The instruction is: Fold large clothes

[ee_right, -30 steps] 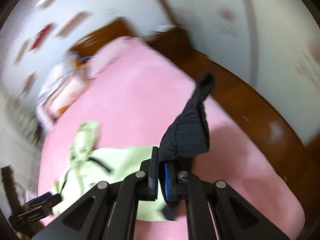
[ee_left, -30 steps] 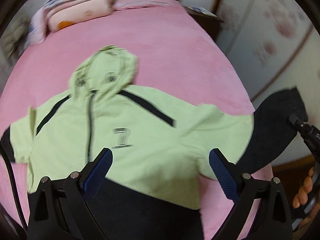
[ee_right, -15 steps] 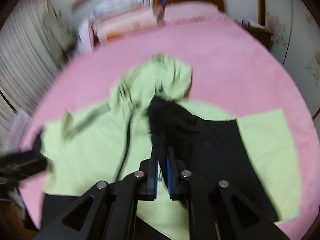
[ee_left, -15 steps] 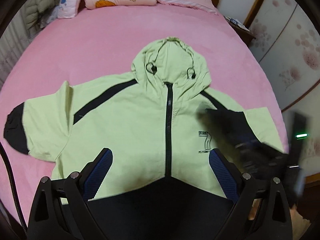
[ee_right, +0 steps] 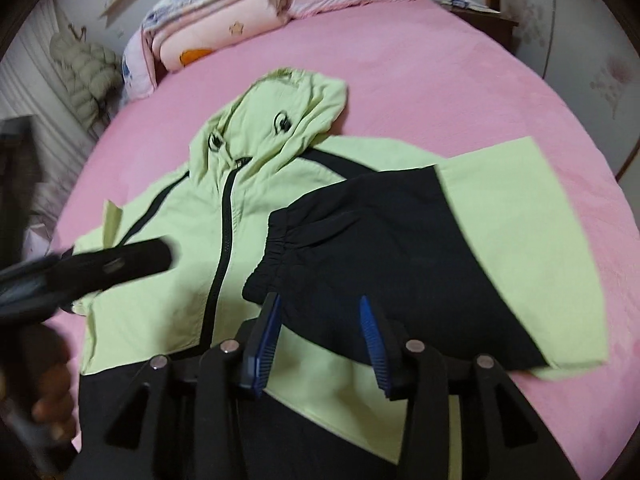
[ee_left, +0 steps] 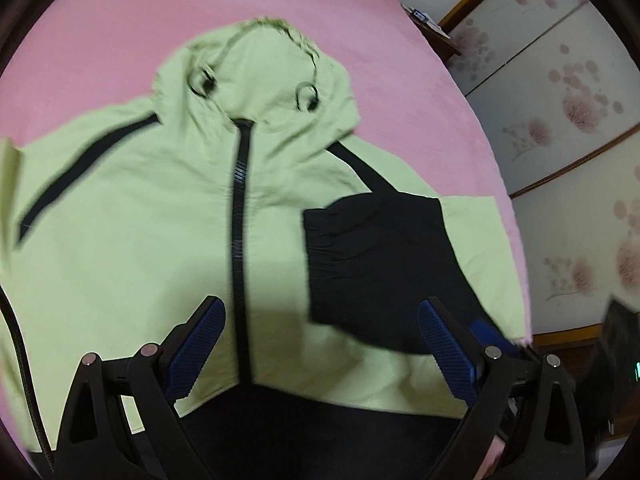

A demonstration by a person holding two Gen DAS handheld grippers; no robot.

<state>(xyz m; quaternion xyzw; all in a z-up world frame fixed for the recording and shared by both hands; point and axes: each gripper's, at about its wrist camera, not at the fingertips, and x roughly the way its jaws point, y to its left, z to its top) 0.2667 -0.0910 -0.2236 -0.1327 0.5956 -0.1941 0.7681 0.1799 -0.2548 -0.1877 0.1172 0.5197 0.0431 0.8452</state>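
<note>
A light green hooded jacket with a black zip and black hem lies front-up on the pink bed; it also shows in the right wrist view. Its right sleeve with the black cuff end is folded inward across the chest, also seen in the right wrist view. My left gripper is open and empty above the hem. My right gripper is open and empty just above the folded black sleeve. The left gripper also appears blurred at the left of the right wrist view.
The pink bed spreads around the jacket. Folded quilts and pillows are stacked at the headboard. A puffy coat hangs at the left. A wooden nightstand and floral sliding doors stand to the right.
My right gripper carried the black sleeve end in over the jacket's chest, laid it down and opened. My left gripper moved closer over the hem, staying open.
</note>
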